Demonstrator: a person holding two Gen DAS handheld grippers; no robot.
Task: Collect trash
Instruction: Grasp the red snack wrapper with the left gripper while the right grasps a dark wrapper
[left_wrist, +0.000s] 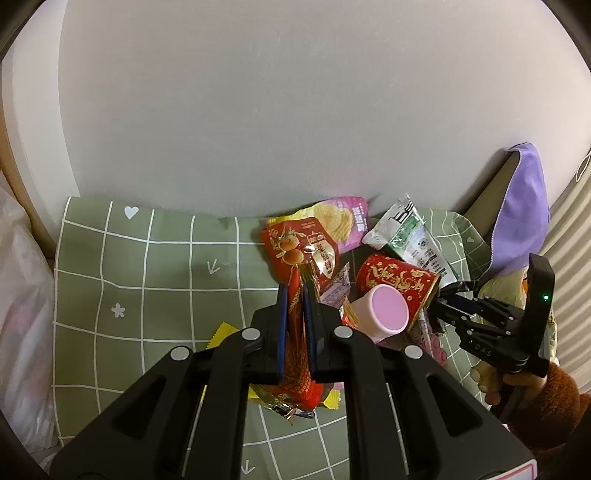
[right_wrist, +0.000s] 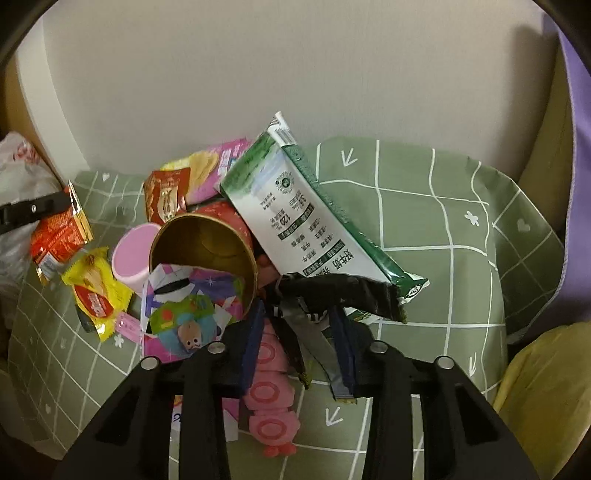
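While the left gripper (left_wrist: 295, 295) squeezes a red snack wrapper (left_wrist: 299, 365) tight in the lower middle of its view, the right gripper (right_wrist: 297, 325) sits low in its own view with a black wrapper (right_wrist: 332, 291) between its fingers. I cannot tell if the fingers press on it. The trash lies in a heap on a green checked cloth (right_wrist: 424, 236), in the middle of both views. There is a red paper cup (right_wrist: 207, 236) on its side, a pink cup (right_wrist: 129, 254) left of it, a white and green bag (right_wrist: 295, 206) above, a yellow wrapper (right_wrist: 96, 291) at the left, and a pink toy (right_wrist: 269, 391) near the bottom. A hand (left_wrist: 487, 384) in a brown sleeve holds the right gripper.
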